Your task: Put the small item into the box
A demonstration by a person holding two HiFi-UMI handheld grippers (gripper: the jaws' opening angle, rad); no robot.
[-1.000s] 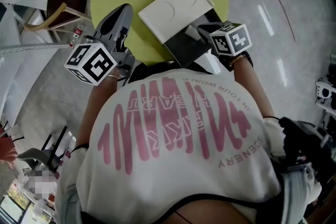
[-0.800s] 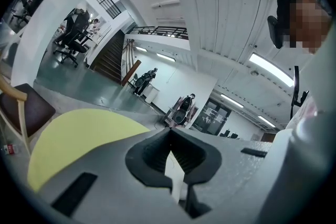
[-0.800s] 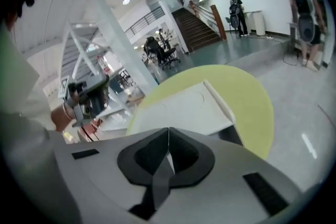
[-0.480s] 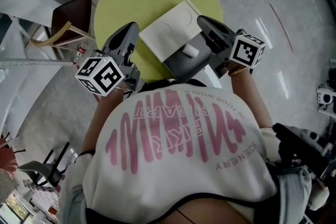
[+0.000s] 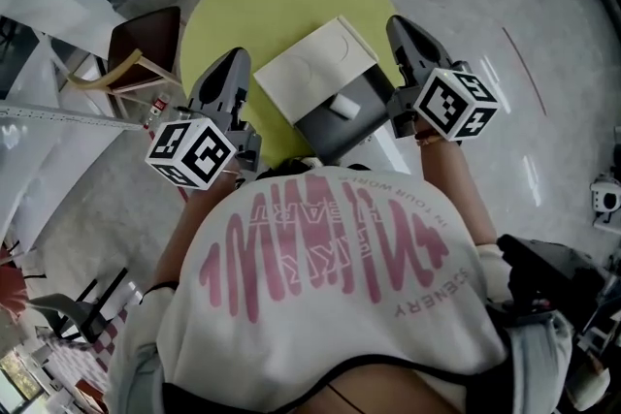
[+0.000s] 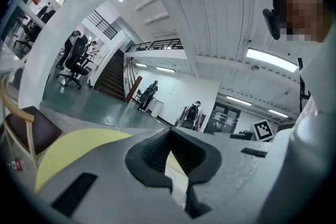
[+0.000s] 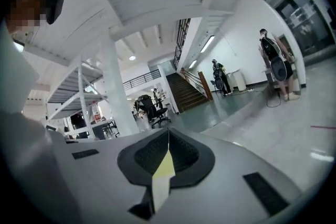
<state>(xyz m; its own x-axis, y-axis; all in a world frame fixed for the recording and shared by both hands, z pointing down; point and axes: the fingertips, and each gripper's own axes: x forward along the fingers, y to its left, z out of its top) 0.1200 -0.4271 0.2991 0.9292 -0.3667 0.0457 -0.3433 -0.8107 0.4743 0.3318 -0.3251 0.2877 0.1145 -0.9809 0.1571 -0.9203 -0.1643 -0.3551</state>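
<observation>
Table: round and yellow-green (image 5: 281, 5), on a pale grey floor, seen from above in the head view.
Box (image 5: 335, 139): open, in the table's 5 o'clock sector. The dark grey tray is on the side nearer the person.
Lid (image 5: 315, 63): white, lying flat at the tray's 11 o'clock, its edge touching the tray.
Small item (image 5: 343, 105): a white block lying inside the dark tray, close to the edge where the lid joins. Neither gripper touches it.
Left gripper (image 5: 231, 63): at the box's 9 o'clock, over the table rim and apart from the box. Its tips point to 12 o'clock in the head view.
Left claw: clenched and empty. In the left gripper view (image 6: 169, 134) the pads meet along one line. A narrow slit lower down shows only a pale surface beyond.
Right gripper (image 5: 406, 29): at the box's 2 o'clock, just beside the lid's corner, with no contact visible.
Right claw: clenched and empty. In the right gripper view (image 7: 168, 134) the pads meet at the tip. The slit beneath shows yellow and white beyond.
Marker cubes: one on each gripper (image 5: 191, 153) (image 5: 456, 104), at the ends nearer the person.
Chair (image 5: 146, 34): brown seat and pale wooden frame, on the floor at the table's 9 o'clock.
Person: a white shirt (image 5: 330, 325) with pink print fills the lower half of the head view.
Surroundings: the gripper views show a hall with a staircase (image 7: 186, 93) and persons standing well apart from the table.
</observation>
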